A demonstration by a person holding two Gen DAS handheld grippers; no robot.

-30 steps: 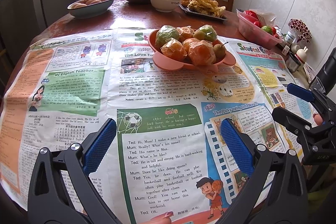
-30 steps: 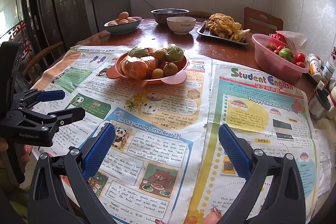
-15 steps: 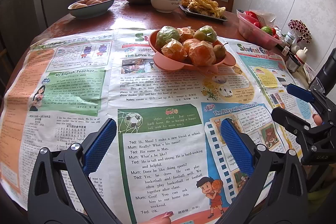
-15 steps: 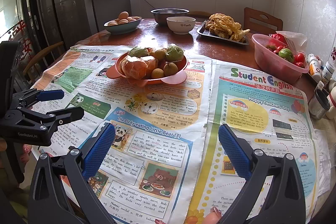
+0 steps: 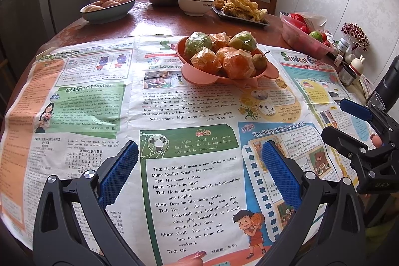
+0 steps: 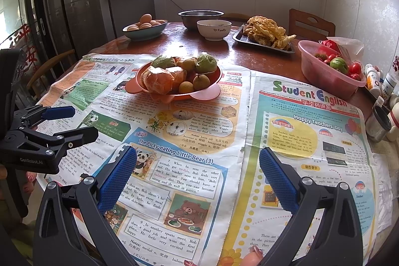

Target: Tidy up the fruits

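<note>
Fruit (image 5: 219, 56) heaped in pink bowl (image 5: 199, 74) on newspaper (image 5: 194, 178), beyond both grippers; left gripper (image 5: 199, 171) and right gripper (image 6: 198, 170) near of bowl, jaws apart, holding nothing. Fits either fruit awaiting sorting or fruit already gathered; no step settled. Bowl long axis across table, handles sideways; one pear (image 5: 259, 60) stem pointing up-right.
</note>
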